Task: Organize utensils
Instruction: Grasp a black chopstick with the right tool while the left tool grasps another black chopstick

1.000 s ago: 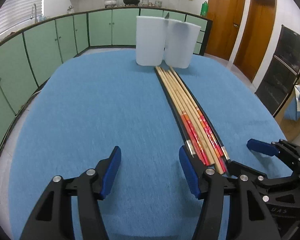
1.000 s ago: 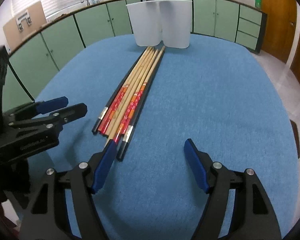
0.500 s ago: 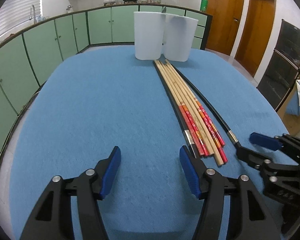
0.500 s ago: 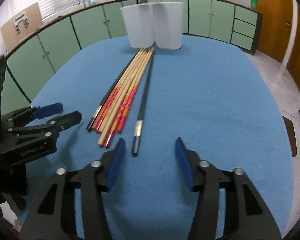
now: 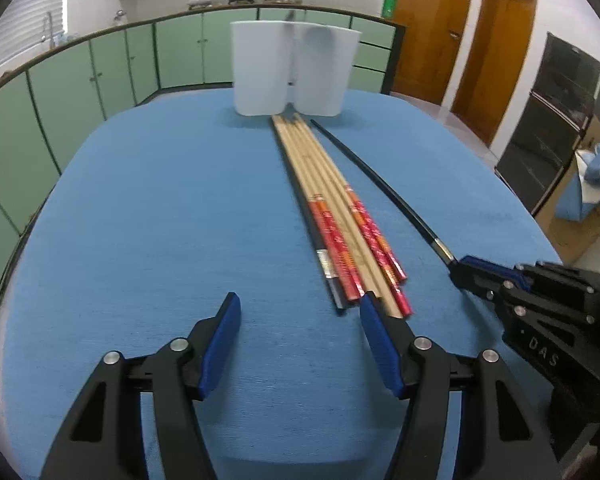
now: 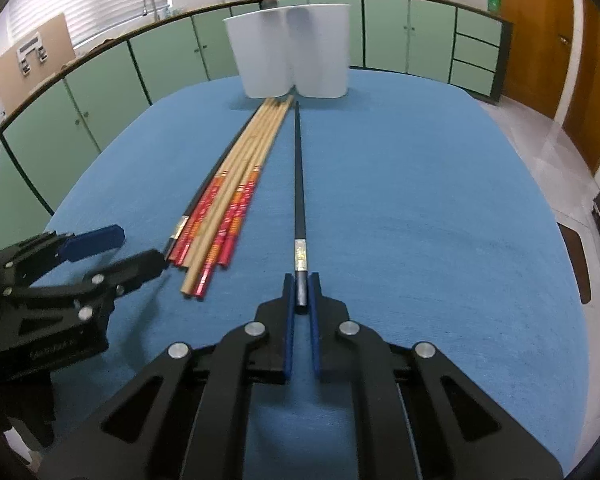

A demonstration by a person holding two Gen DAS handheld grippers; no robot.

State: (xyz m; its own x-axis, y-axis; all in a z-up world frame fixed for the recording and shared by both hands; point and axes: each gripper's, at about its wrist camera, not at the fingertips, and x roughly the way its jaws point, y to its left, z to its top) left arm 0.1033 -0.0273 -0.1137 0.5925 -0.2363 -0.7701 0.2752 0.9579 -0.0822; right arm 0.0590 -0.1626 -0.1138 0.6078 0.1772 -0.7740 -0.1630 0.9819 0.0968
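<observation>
On the blue table, the sorting barely begun, we recorded the following
Setting: we found a table (image 6: pixel 420 200) covered in a blue, finely woven cloth, with green cabinets (image 6: pixel 100 92) curving behind it
Right gripper (image 6: pixel 301 292): we saw its blue pads (image 6: pixel 288 320) pressed narrow on the thick near end of one black chopstick (image 6: pixel 299 184), the only piece in hand
Black chopstick: we noted a slim, dark, glossy rod with a silvery band close to the pads; it tapered toward the holders, lay apart from the bundle on its right, and its far tip reached just short of them
Left gripper (image 5: pixel 300 312): we saw its jaws standing wide with nothing between them, low over the cloth, one pad just beside the near ends of the bundle
Bundle (image 5: pixel 340 216): we counted several pale wooden chopsticks with red and orange printed grips, plus a second black one on the left edge, all side by side and flat on the cloth
Holders (image 5: pixel 292 72): we saw two white, smooth, matte cups, tall with rounded corners, touching each other at the far end of the table; their insides were hidden from us
Progress: we judged the work to be at its first pick; every visible chopstick was still outside the holders, so nearly all remained
</observation>
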